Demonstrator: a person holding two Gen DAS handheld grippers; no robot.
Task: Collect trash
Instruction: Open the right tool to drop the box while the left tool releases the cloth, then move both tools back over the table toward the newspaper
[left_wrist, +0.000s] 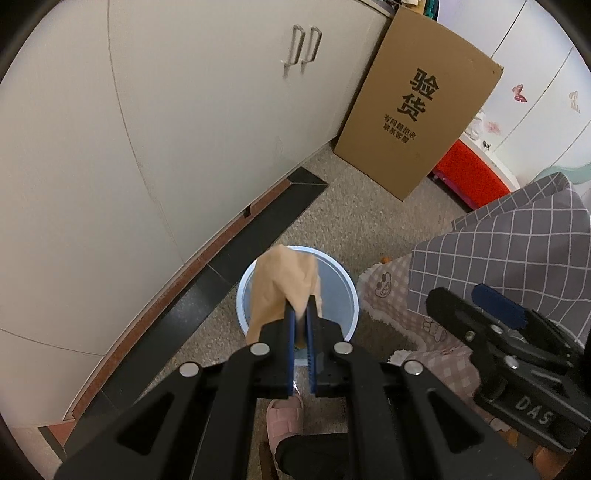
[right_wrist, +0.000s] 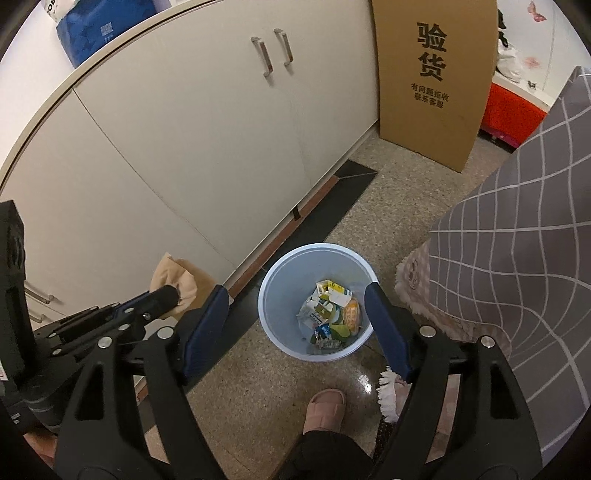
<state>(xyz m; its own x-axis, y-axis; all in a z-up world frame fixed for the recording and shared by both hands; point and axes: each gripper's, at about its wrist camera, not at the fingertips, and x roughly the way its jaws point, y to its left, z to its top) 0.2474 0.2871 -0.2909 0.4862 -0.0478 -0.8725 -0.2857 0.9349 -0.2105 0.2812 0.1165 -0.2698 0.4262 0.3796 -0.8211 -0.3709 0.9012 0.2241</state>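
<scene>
Left hand-held gripper pinches crumpled brown paper above the pale blue bin on the floor. Right hand-held gripper spread wide, holding nothing (bin already holds wrappers). Cardboard box leans nearby.

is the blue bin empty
No, the right wrist view shows the blue bin holding wrappers and cartons at its bottom.

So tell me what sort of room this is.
Most likely a bedroom at home: a grey checked bedcover hangs beside the pale blue trash bin, white cupboard doors line the wall, and the person's pink slipper stands on the speckled floor.
</scene>
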